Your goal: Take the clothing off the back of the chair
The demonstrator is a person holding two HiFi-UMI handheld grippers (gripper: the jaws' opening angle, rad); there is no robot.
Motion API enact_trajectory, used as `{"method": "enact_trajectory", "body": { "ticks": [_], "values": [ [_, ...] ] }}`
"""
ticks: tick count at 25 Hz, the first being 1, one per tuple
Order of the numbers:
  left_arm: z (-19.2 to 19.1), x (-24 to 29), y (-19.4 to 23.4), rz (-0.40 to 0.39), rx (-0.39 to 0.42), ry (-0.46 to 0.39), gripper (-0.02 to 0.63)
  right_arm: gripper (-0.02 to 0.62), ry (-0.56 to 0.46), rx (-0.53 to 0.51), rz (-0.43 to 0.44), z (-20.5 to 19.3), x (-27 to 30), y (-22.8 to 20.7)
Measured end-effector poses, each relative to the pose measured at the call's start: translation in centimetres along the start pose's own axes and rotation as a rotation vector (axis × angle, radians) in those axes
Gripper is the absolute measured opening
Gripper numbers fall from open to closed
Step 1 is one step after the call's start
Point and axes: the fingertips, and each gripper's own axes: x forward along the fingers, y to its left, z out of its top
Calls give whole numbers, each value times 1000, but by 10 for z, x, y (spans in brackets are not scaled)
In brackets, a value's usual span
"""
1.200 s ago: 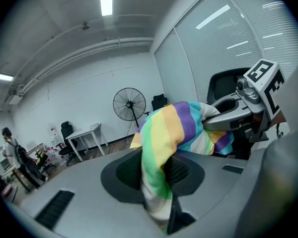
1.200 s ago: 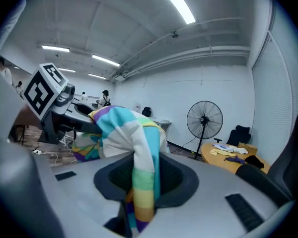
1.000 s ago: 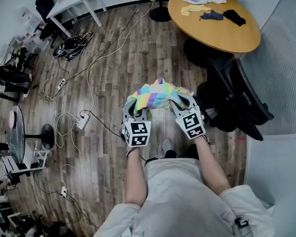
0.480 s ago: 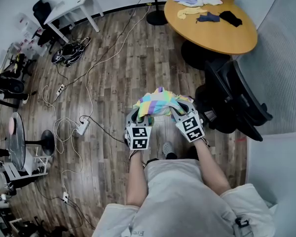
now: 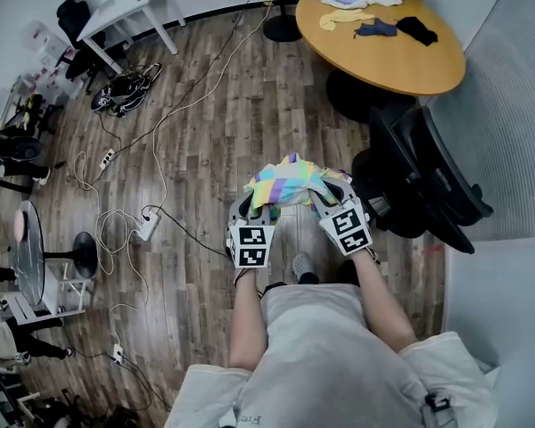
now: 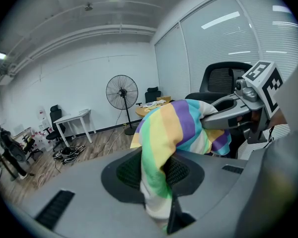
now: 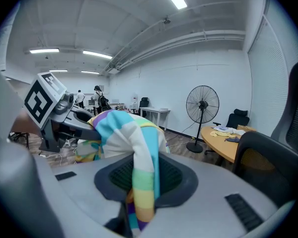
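- Clothing (image 5: 290,183), striped in pastel yellow, green, blue, purple and white, hangs bunched in the air in front of me, stretched between my two grippers and above the wooden floor (image 5: 205,123).
- It is off the chair (image 5: 428,181); no part of it lies on the backrest.
- My left gripper (image 5: 255,205) has its jaws nearly together, pinching a fold of the clothing. In the left gripper view the fabric runs down into the narrow gap between them.
- My right gripper (image 5: 325,198) does the same on the other end, with a striped fold clamped between jaws that stand only a little apart.
- Both grippers point forward and somewhat down, side by side, with the cloth humped up between them.
- The black chair stands just to my right, close to the right gripper, its back turned toward the wall.
- Beyond it is a round wooden table (image 5: 401,61) with several small garments (image 5: 374,12) lying on its far side.
- A standing fan (image 6: 122,94) is next to that table.
- White cables (image 5: 160,150) trail across the floor to my left.
- A white desk (image 5: 129,9) stands farther off on the left.
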Motion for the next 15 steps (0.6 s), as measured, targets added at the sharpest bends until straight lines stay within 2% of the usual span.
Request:
{"method": "enact_trajectory", "body": {
  "ticks": [15],
  "values": [
    [-4,-4,-5,-10,0,7,98,100,-1,-1,-3,-1,-4,1]
  ]
}}
